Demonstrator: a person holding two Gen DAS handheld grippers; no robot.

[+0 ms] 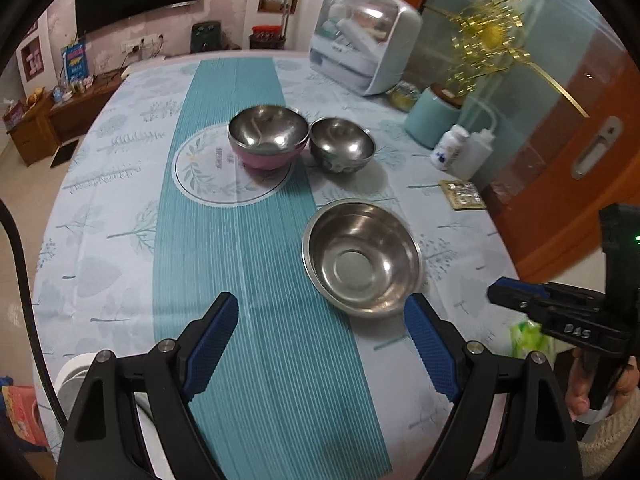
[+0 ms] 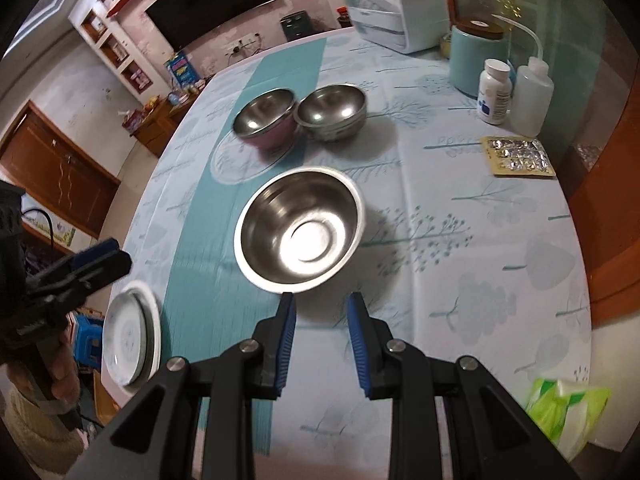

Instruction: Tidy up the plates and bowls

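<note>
Right wrist view: right gripper (image 2: 320, 300) hangs parted, empty, beside the wide shiny steel bowl (image 2: 300, 232). Left gripper (image 1: 320, 320) gapes wide over the surface's near edge.

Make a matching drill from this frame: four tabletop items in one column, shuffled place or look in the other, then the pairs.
Items
1. wide steel bowl
2. pink-sided bowl
3. white plates
4. blister pack

Descriptions
A. flat on the cloth near the white pill bottle
B. stacked at the table's near edge, on the left gripper's side
C. just ahead of the right gripper's open tips
D. on the round leaf print, beside the plain steel bowl

Pairs: 1-C, 2-D, 3-B, 4-A
</note>
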